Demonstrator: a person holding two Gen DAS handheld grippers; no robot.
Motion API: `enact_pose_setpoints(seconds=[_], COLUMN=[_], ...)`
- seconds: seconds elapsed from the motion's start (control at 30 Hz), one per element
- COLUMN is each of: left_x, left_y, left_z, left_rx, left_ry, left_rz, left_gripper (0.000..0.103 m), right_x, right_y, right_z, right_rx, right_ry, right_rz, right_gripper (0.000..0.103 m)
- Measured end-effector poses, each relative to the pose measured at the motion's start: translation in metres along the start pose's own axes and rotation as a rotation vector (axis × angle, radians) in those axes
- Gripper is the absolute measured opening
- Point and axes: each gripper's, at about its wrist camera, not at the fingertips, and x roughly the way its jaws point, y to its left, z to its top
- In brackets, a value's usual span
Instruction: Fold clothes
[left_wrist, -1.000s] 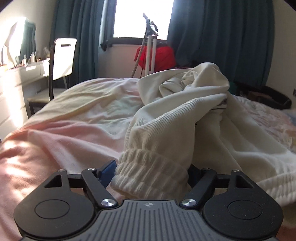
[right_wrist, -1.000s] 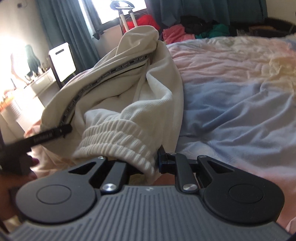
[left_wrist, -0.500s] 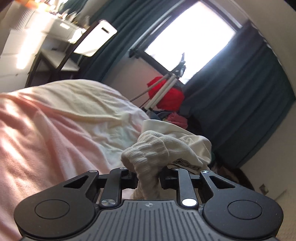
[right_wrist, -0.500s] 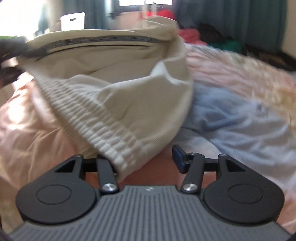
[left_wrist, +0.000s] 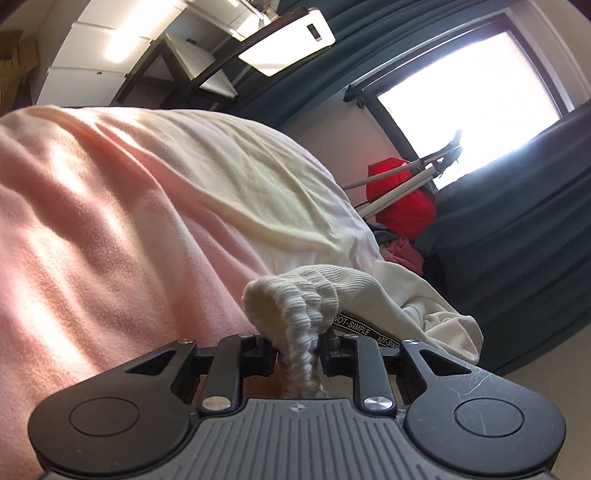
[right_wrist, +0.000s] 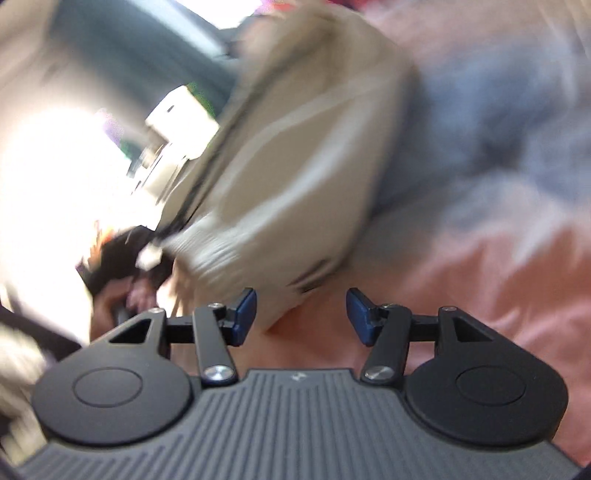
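Observation:
A cream sweatshirt with ribbed cuffs and a black lettered tape lies on the bed. In the left wrist view my left gripper (left_wrist: 298, 350) is shut on its ribbed cuff (left_wrist: 295, 306), and the rest of the garment (left_wrist: 424, 306) trails to the right. In the blurred right wrist view my right gripper (right_wrist: 301, 317) is open and empty; the sweatshirt (right_wrist: 295, 177) hangs just ahead of its left finger. The other hand and left gripper (right_wrist: 122, 266) show at the left.
The bed has a pink and cream blanket (left_wrist: 110, 240), blue further over (right_wrist: 498, 129). A white chair (left_wrist: 288, 44) and desk stand by the bed. A red bag (left_wrist: 402, 199), a tripod and dark curtains (left_wrist: 517, 240) are by the window.
My right gripper has opened and let go of the ribbed hem, and it is moving fast. My left gripper has closed on the cuff and tilted, lifting it.

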Motion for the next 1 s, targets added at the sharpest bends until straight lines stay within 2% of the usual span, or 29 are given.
enact_pose_setpoints(seconds=[0.1, 0.17, 0.23, 0.3, 0.33, 0.37, 0.43, 0.57, 0.67, 0.7, 0.8, 0.83, 0.87, 0.93, 0.97, 1.0], left_x=[-0.003, -0.009, -0.020, -0.030, -0.033, -0.035, -0.033, -0.028, -0.021, -0.019, -0.012, -0.010, -0.008, -0.008, -0.012, -0.017], left_y=[0.003, 0.004, 0.006, 0.008, 0.009, 0.009, 0.006, 0.003, 0.001, -0.001, -0.009, -0.013, -0.016, -0.022, -0.026, -0.030], left_z=[-0.003, -0.006, -0.010, -0.012, -0.013, -0.013, -0.013, -0.018, -0.023, -0.026, -0.035, -0.037, -0.039, -0.041, -0.040, -0.039], left_rx=[-0.021, -0.029, -0.045, -0.077, -0.089, -0.093, -0.077, -0.023, 0.011, 0.032, 0.110, 0.132, 0.148, 0.154, 0.161, 0.171], left_ry=[-0.009, -0.017, -0.055, -0.095, -0.105, -0.106, -0.084, -0.082, -0.098, -0.101, -0.108, -0.110, -0.109, -0.114, -0.133, -0.156], left_rz=[-0.004, -0.003, -0.026, -0.058, -0.075, -0.089, -0.091, -0.060, -0.028, -0.017, 0.017, 0.029, 0.046, 0.062, 0.058, 0.052], left_gripper=[0.031, 0.043, 0.066, 0.079, 0.081, 0.082, 0.083, 0.082, 0.079, 0.075, 0.068, 0.058, 0.052, 0.029, 0.023, 0.021], right_x=[0.015, 0.021, 0.024, 0.021, 0.017, 0.012, 0.004, -0.003, 0.004, 0.007, 0.017, 0.019, 0.019, 0.018, 0.015, 0.013], right_y=[-0.011, -0.011, -0.014, -0.019, -0.021, -0.022, -0.023, -0.024, -0.030, -0.030, -0.024, -0.017, -0.012, -0.009, -0.011, -0.012], right_z=[0.008, 0.012, 0.013, 0.013, 0.011, 0.009, 0.003, -0.002, 0.005, 0.007, 0.008, 0.008, 0.007, 0.005, 0.006, 0.006], right_rx=[0.075, 0.071, 0.106, 0.166, 0.205, 0.242, 0.301, 0.317, 0.370, 0.367, 0.274, 0.208, 0.158, 0.111, 0.114, 0.116], right_ry=[0.009, 0.002, -0.003, -0.005, -0.009, -0.008, 0.006, 0.001, -0.010, -0.013, -0.011, -0.008, -0.005, -0.001, -0.002, -0.003], right_rz=[0.099, 0.143, 0.176, 0.201, 0.214, 0.230, 0.252, 0.237, 0.225, 0.217, 0.173, 0.151, 0.124, 0.078, 0.084, 0.091], right_gripper=[0.057, 0.058, 0.060, 0.062, 0.066, 0.076, 0.089, 0.089, 0.089, 0.089, 0.088, 0.082, 0.064, 0.041, 0.034, 0.030])
